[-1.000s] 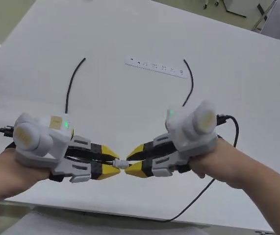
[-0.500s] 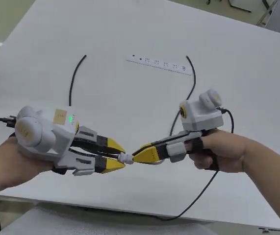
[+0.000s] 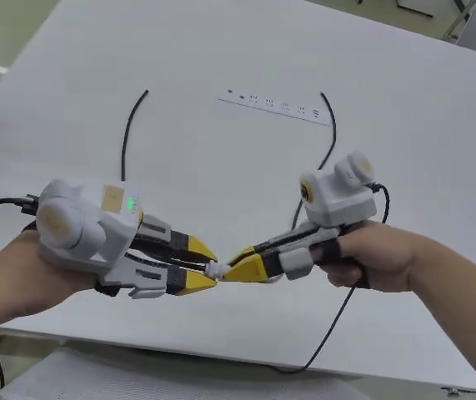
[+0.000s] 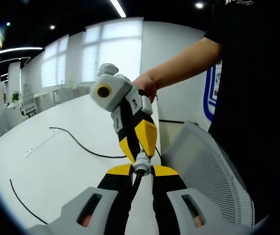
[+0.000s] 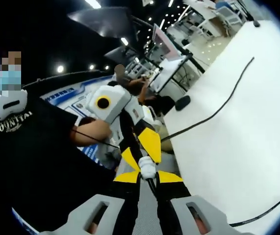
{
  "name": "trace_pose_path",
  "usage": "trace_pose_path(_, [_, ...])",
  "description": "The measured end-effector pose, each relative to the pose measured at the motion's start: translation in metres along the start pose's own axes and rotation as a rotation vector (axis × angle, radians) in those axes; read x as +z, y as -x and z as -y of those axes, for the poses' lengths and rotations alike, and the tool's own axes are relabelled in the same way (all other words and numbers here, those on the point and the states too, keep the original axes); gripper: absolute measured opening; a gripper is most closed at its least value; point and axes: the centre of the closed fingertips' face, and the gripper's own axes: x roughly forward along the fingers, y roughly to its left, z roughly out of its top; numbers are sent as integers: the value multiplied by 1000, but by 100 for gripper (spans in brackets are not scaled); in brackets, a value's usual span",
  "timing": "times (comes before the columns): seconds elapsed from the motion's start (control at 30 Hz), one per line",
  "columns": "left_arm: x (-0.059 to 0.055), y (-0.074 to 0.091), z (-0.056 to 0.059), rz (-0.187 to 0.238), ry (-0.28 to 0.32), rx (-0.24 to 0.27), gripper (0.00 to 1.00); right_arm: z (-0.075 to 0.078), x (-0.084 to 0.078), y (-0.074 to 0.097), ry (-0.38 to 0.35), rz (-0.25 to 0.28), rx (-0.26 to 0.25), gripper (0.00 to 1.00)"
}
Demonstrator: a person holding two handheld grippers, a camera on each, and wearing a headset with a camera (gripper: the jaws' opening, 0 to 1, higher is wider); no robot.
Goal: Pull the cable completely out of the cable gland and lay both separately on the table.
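A small white cable gland (image 3: 214, 270) hangs in the air over the table's near edge, between the two grippers' tips. My left gripper (image 3: 207, 272) comes in from the left, shut on the cable gland (image 4: 140, 166). A black cable (image 4: 134, 188) runs back from it between the left jaws. From the right, my right gripper (image 3: 231, 268) is shut on a short black cable (image 5: 152, 184) stub right behind the gland (image 5: 147, 168). The yellow tips of both grippers almost touch.
On the white table (image 3: 221, 167) lie a white power strip (image 3: 275, 105) at the back, a loose black cable (image 3: 126, 137) on the left and another black cable (image 3: 330, 133) on the right. Each gripper trails its own black lead. A grey chair (image 4: 206, 166) stands by the table edge.
The right gripper has rolled onto its side and its hand has moved right. The left gripper has tilted slightly. Both stay joined at the gland.
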Motion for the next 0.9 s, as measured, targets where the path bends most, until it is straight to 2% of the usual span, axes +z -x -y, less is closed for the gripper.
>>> trace_pose_path(0.13, [1, 1, -1, 13, 25, 3, 15, 3, 1, 2, 158, -29, -87, 7])
trace_pose_path(0.2, [0, 1, -1, 15, 35, 4, 15, 4, 0, 2, 275, -63, -154, 7])
trace_pose_path(0.27, [-1, 1, -2, 16, 54, 4, 15, 4, -1, 1, 388, -104, -233, 7])
trace_pose_path(0.3, [-2, 1, -3, 22, 72, 2, 15, 8, 0, 1, 475, -123, -278, 7])
trace_pose_path(0.37, [-2, 1, -4, 29, 112, 6, 15, 10, 0, 1, 561, -149, -342, 7])
trace_pose_path(0.4, [-3, 2, -6, 34, 127, 10, 15, 12, 1, 1, 626, -162, -402, 7])
trace_pose_path(0.47, [-3, 2, -6, 45, 165, 8, 15, 11, -1, -1, 726, -194, -470, 7])
trace_pose_path(0.6, [-5, 0, -2, 44, 186, -6, 15, 12, -7, -1, 905, -279, -604, 7])
trace_pose_path(0.67, [-5, -1, -1, 44, 198, -9, 15, 12, -8, -1, 955, -284, -650, 7])
trace_pose_path(0.9, [-4, -2, 0, 47, 202, -7, 15, 12, -7, 1, 883, -223, -675, 8])
